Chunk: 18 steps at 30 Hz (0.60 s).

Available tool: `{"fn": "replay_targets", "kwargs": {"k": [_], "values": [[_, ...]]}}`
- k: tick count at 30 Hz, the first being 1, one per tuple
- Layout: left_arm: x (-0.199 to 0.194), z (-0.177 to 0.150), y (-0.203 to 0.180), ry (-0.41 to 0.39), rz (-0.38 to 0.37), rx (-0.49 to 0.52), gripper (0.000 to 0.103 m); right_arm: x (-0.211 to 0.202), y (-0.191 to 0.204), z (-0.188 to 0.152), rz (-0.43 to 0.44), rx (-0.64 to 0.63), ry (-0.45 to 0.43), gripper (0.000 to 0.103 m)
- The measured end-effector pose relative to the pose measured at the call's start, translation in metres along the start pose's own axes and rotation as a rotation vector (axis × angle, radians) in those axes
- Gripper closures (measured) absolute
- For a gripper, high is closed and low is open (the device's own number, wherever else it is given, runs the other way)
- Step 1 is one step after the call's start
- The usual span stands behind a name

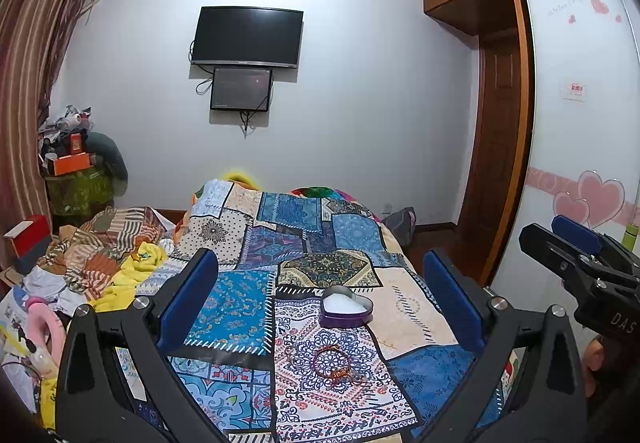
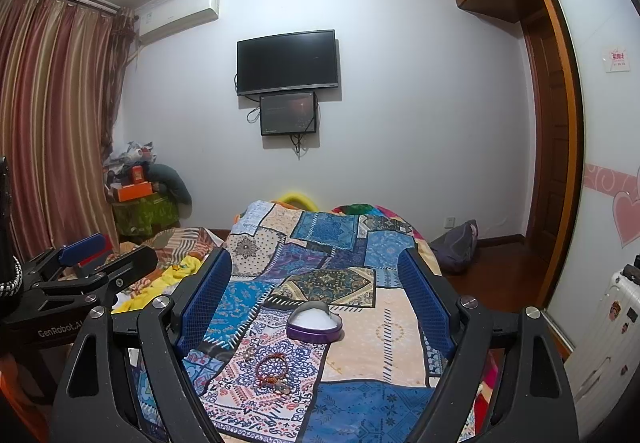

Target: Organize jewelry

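both tongs, left tongs (image 1: 320, 283) and right tongs (image 2: 316, 279), are hanging released and empty above the bed (image 1: 404, 315), near the bracelets (image 1: 332, 363) and heart-shaped box (image 1: 347, 309).

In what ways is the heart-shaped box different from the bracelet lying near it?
The heart-shaped box is a purple tin with solid walls and white lining; the bracelet is a thin reddish open ring. The box stands taller and farther away; the bracelet lies flat, nearer. Both rest on the patchwork blanket, untouched.
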<state>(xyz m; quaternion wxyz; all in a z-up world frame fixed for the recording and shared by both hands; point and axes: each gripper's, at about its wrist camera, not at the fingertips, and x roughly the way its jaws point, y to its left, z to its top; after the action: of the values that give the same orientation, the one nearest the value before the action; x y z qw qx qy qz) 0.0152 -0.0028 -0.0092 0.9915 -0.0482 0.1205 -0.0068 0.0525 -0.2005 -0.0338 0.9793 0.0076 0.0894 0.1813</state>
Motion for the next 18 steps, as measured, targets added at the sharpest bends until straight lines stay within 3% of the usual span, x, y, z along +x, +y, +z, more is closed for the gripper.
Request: {"fn": "replay_targets", "kwargs": {"k": [18], "values": [[-0.0021, 0.0014, 0.0016, -0.001, -0.004, 0.003, 0.000, 0.0007, 0.0008, 0.0003, 0.000, 0.000, 0.003, 0.020]]}}
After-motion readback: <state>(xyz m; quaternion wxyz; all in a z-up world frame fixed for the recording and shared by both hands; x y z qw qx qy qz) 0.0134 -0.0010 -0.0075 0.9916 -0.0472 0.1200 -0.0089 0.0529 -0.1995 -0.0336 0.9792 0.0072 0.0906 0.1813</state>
